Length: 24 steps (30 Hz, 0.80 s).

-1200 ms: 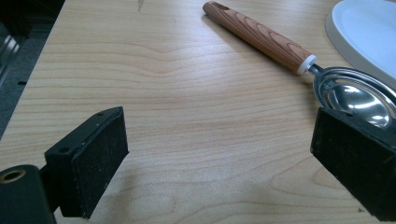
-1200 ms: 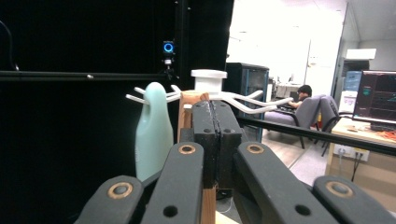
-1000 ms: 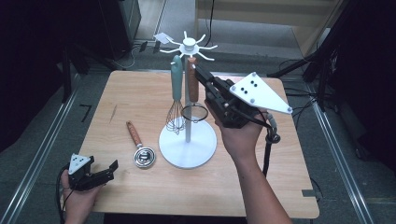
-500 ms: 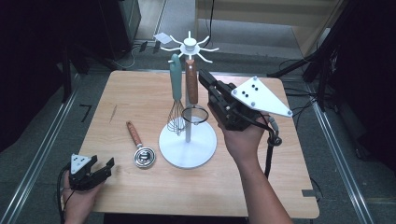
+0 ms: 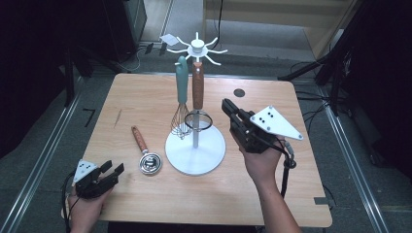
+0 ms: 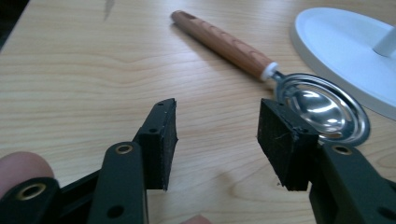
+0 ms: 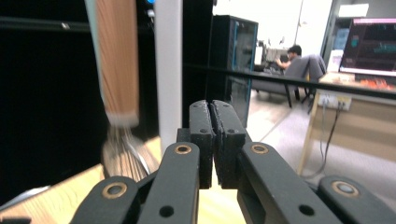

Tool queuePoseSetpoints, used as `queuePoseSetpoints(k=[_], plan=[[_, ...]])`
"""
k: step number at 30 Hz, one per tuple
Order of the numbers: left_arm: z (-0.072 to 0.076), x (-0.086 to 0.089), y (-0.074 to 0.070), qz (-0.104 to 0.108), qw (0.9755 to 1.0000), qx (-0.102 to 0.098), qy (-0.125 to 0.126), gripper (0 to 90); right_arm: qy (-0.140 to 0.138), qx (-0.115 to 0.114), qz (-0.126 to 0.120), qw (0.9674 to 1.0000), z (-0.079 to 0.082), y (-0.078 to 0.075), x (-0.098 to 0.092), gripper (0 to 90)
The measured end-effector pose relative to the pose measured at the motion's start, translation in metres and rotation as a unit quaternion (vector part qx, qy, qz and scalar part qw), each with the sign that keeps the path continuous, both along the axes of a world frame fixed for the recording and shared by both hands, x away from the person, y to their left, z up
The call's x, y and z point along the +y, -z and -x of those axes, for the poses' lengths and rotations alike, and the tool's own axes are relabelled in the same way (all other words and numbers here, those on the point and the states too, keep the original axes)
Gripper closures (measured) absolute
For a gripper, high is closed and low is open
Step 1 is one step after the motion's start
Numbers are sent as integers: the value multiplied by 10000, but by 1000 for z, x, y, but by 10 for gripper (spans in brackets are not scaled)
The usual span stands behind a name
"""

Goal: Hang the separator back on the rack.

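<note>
On the pale wooden table (image 5: 145, 97): two hand-held grippers are working around a white utensil stand (image 5: 195, 150).
Left gripper (image 5: 109, 172): resting at the near left corner, its jaws half apart after just closing in, nothing between them.
Right gripper (image 5: 228, 108): hovering just right of the stand's pole, jaws pressed together and gripping nothing.
Wooden-handled steel measuring spoon (image 6: 289, 88): lying flat just beside the stand's base, ahead of the left jaws.
Hanging: a teal-handled whisk (image 5: 180, 99) and a brown-handled strainer (image 5: 197, 97).
</note>
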<state>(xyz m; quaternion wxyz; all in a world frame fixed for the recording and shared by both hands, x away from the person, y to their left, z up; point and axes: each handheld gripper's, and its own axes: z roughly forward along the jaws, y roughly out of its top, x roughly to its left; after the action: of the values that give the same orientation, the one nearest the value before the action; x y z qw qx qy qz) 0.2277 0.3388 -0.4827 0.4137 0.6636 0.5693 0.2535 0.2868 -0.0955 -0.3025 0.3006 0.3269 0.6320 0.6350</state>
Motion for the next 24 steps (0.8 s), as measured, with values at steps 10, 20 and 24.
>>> queuePoseSetpoints(k=[10,20,24], plan=[[-7,-21,-3,35,9994,10,330,483,312,506,275,9979,4,58,-23,833],[-26,-34,-4,-15,9983,376,448,608,467,856,426,9943,13,98,-39,777],[-32,-35,-2,359,9963,399,671,639,433,996,442,9931,16,110,-41,748]])
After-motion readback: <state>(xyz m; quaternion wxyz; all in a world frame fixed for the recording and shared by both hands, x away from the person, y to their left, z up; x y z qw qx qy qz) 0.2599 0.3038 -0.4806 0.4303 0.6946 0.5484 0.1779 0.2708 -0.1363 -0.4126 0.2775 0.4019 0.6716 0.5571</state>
